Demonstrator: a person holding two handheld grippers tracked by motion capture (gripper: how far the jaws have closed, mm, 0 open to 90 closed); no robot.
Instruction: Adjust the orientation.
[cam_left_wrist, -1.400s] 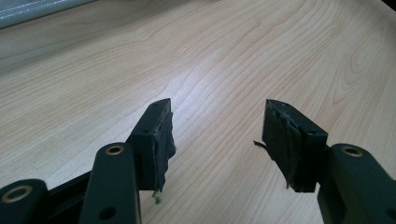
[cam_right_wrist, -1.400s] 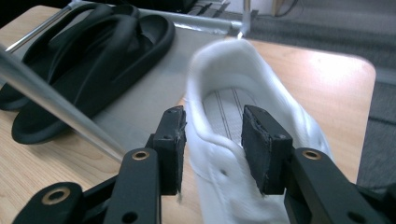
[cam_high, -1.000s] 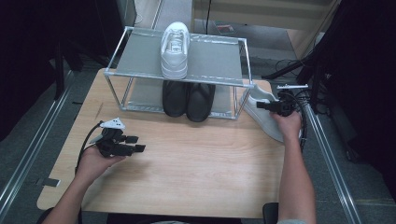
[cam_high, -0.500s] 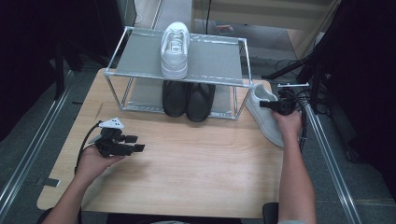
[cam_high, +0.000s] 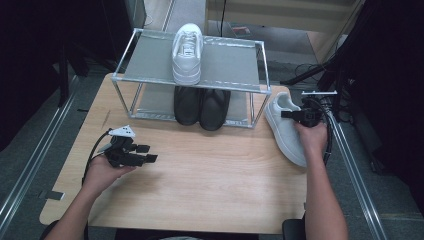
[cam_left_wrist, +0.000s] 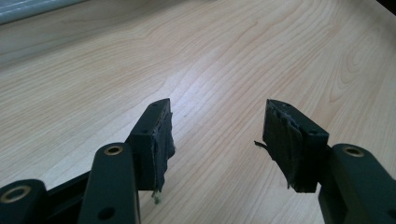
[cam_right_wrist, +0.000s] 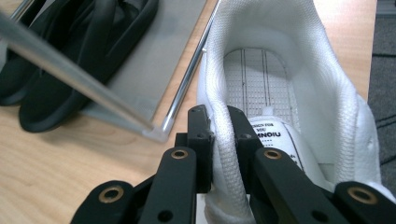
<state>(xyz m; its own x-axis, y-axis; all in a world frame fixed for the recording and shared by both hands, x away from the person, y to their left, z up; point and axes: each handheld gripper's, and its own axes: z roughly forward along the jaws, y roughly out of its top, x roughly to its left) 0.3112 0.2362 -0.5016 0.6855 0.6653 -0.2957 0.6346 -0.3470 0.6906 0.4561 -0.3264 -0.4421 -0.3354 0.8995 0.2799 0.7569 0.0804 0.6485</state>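
Observation:
A white sneaker (cam_high: 286, 134) lies at the table's right edge beside the rack, heel end toward the rack. My right gripper (cam_high: 287, 114) is shut on it. Its jaws have just been closing, and in the right gripper view the right gripper (cam_right_wrist: 219, 123) pinches the padded collar of the white sneaker (cam_right_wrist: 303, 93), one jaw inside and one outside. My left gripper (cam_high: 149, 153) is held low over the table's left side, open. In the left gripper view the left gripper (cam_left_wrist: 217, 116) has nothing but bare wood between its jaws.
A metal rack (cam_high: 231, 64) stands at the table's back with a second white sneaker (cam_high: 187, 52) on its top shelf and a pair of black shoes (cam_high: 202, 106) underneath. A rack leg (cam_right_wrist: 187, 74) stands close to the held sneaker. The table edge (cam_high: 305, 200) is just right of it.
The right gripper's hand has lifted slightly and the white sneaker's heel end has come up with it. The left hand and its gripper have stayed put.

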